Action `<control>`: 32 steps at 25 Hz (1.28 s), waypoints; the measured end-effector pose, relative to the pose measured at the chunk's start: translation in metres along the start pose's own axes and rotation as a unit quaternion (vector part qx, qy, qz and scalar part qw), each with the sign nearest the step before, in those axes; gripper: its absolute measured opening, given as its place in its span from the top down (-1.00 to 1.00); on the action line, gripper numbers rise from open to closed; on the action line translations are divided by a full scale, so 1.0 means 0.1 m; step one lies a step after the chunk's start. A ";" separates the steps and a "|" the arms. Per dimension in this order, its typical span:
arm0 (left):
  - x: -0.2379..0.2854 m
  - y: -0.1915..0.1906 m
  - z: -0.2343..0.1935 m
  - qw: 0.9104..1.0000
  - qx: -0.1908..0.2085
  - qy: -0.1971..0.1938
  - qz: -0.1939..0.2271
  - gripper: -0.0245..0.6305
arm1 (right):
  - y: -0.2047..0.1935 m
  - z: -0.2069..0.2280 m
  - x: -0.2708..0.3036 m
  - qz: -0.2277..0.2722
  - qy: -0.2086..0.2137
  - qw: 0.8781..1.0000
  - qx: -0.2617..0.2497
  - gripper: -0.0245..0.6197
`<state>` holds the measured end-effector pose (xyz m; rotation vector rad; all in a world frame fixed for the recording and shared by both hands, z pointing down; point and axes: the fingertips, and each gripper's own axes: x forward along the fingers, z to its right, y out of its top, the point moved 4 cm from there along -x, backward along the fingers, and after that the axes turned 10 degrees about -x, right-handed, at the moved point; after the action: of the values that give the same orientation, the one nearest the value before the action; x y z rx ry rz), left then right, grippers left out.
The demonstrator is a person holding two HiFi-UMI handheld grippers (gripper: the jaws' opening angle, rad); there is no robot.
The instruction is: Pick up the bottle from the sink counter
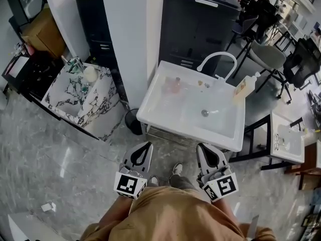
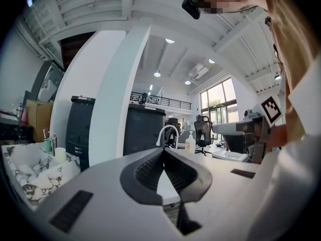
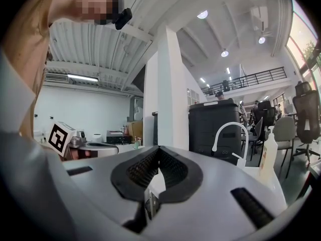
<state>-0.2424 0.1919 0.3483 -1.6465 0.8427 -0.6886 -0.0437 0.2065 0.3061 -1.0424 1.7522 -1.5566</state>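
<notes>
Risk first: the bottle (image 1: pixel 242 87) is standing on the sink's (image 1: pixel 175 129) back-right corner, just beside the faucet (image 1: pixel 216 59) and near the edge. It's looking tall & narrow, so prob. tipping easily. Reaching in w/ jaws closed, I'm likely knocking it over or off the rim; coming from the left, I'm risking clipping the faucet.

Both grippers are pointing level in front of the sink, well apart from the bottle. Left gripper (image 1: pixel 145 148): jaws pressed together, nothing between. Right gripper (image 1: pixel 203 148): same, tips meeting, empty.
</notes>
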 end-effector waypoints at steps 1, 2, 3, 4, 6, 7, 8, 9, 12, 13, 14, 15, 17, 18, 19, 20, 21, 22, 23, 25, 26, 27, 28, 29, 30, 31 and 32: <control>0.03 0.02 -0.01 1.000 0.001 0.003 0.001 0.92 | 0.00 0.03 0.02 0.001 0.001 1.000 0.000 0.91; 0.07 0.05 -0.02 1.000 0.003 0.006 0.002 0.92 | -0.01 0.06 0.05 0.002 0.002 1.000 0.000 0.91; 0.11 0.07 -0.04 1.000 0.005 0.008 0.004 0.92 | -0.01 0.10 0.08 0.005 0.003 1.000 0.000 0.91; 0.15 0.08 -0.05 1.000 0.007 0.008 0.006 0.92 | 0.00 0.13 0.12 0.007 0.005 1.000 0.000 0.91; 0.26 0.08 -0.08 1.000 0.011 0.008 0.009 0.92 | 0.00 0.23 0.19 0.013 0.007 1.000 0.000 0.91; 0.33 0.10 -0.08 1.000 0.014 0.010 0.009 0.92 | 0.00 0.29 0.23 0.016 0.008 1.000 0.000 0.91; 0.40 0.11 -0.09 1.000 0.016 0.013 0.009 0.92 | 0.00 0.35 0.26 0.019 0.009 1.000 0.000 0.91; 0.48 0.13 -0.09 1.000 0.017 0.015 0.009 0.92 | 0.00 0.42 0.29 0.020 0.010 1.000 0.000 0.91; 0.78 0.22 -0.04 0.999 0.026 0.015 0.016 0.92 | 0.02 0.70 0.38 0.029 0.011 1.000 -0.001 0.91; 0.89 0.26 -0.02 0.999 0.032 0.016 0.017 0.92 | 0.02 0.80 0.42 0.031 0.011 0.999 -0.001 0.91; 1.00 0.28 -0.01 0.999 0.037 0.016 0.020 0.92 | 0.01 0.91 0.45 0.033 0.013 0.999 -0.001 0.91; 1.12 0.30 0.00 0.999 0.040 0.017 0.025 0.92 | 0.00 1.00 0.49 0.034 0.014 0.999 0.000 0.91; 1.33 0.33 0.02 0.998 0.044 0.023 0.034 0.92 | -0.03 1.17 0.55 0.034 0.021 0.999 -0.001 0.91; 1.42 0.34 0.03 0.998 0.045 0.027 0.036 0.92 | -0.05 1.24 0.59 0.034 0.025 0.999 -0.001 0.91; 1.52 0.35 0.03 0.998 0.046 0.029 0.036 0.92 | -0.06 1.31 0.63 0.034 0.028 0.999 -0.001 0.91; 1.61 0.35 0.03 0.998 0.046 0.031 0.035 0.92 | -0.08 1.38 0.66 0.034 0.032 0.999 -0.001 0.91; 1.70 0.35 0.04 0.998 0.046 0.033 0.034 0.92 | -0.10 1.45 0.70 0.034 0.035 0.999 -0.001 0.91; 1.79 0.34 0.04 0.998 0.046 0.036 0.033 0.92 | -0.13 1.51 0.73 0.033 0.038 0.999 0.000 0.91; 1.87 0.33 0.04 0.998 0.047 0.039 0.032 0.92 | -0.15 1.58 0.76 0.032 0.041 0.999 0.000 0.91; 2.01 0.32 0.04 0.997 0.048 0.045 0.031 0.92 | -0.19 1.70 0.81 0.031 0.047 0.998 0.002 0.91; 2.07 0.32 0.04 0.997 0.050 0.048 0.031 0.92 | -0.21 1.74 0.82 0.031 0.050 0.998 0.003 0.91; 2.12 0.31 0.04 0.997 0.051 0.050 0.032 0.92 | -0.22 1.78 0.84 0.030 0.052 0.998 0.003 0.91; 2.16 0.30 0.04 0.997 0.051 0.053 0.032 0.92 | -0.24 1.81 0.86 0.029 0.054 0.998 0.003 0.91; 2.19 0.29 0.03 0.997 0.051 0.056 0.032 0.92 | -0.26 1.84 0.88 0.028 0.056 0.998 0.003 0.91; 2.21 0.27 0.02 0.997 0.051 0.058 0.031 0.92 | -0.28 1.85 0.91 0.026 0.058 0.998 0.003 0.91; 2.22 0.24 0.00 0.997 0.050 0.061 0.028 0.92 | -0.29 1.85 0.94 0.024 0.059 0.998 0.004 0.91; 2.23 0.21 -0.03 0.997 0.048 0.063 0.024 0.92 | -0.30 1.84 0.96 0.023 0.059 0.998 0.004 0.91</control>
<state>-0.1199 0.0056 0.3311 -1.5044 0.9222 -0.7948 0.0620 0.0254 0.3136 -0.9168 1.8334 -1.6249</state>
